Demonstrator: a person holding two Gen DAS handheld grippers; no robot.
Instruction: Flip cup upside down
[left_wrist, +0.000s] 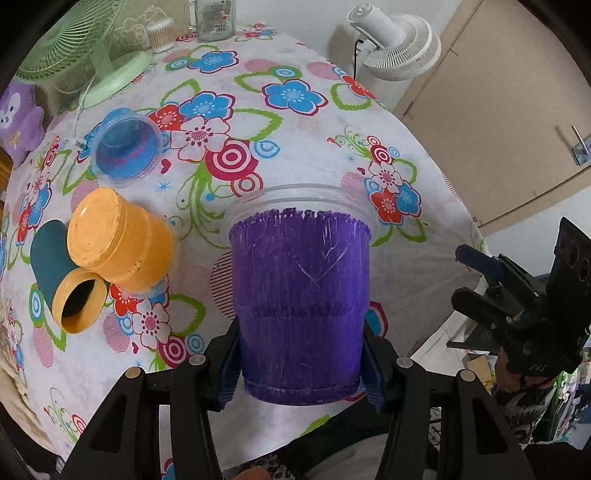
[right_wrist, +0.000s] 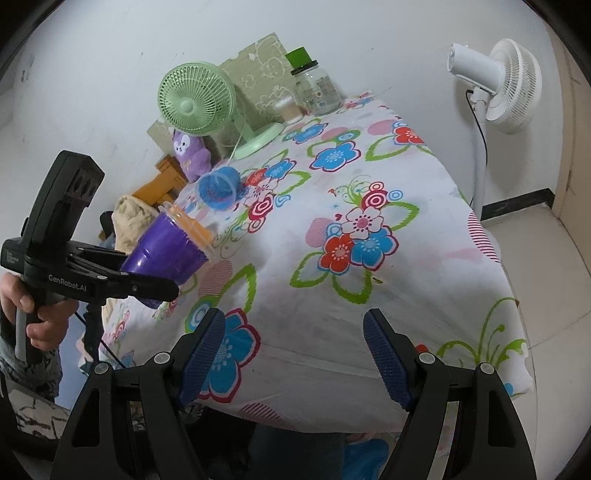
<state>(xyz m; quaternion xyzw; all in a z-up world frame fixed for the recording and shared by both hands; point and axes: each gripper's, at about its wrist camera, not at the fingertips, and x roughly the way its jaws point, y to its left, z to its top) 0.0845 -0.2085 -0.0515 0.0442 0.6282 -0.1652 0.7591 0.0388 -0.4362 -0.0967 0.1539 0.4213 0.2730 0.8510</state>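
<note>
Left claw (left_wrist: 301, 373) squeezes the purple cup (left_wrist: 300, 302) by its bottom end — held up over the bench (left_wrist: 314, 147), beside the orange cup (left_wrist: 122, 240). Right claw (right_wrist: 295, 362) is wide apart — holding nothing.

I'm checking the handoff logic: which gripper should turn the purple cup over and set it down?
Left. The left gripper already clamps the purple cup above the table. The right gripper is open, holding nothing, off the table's edge.
</note>
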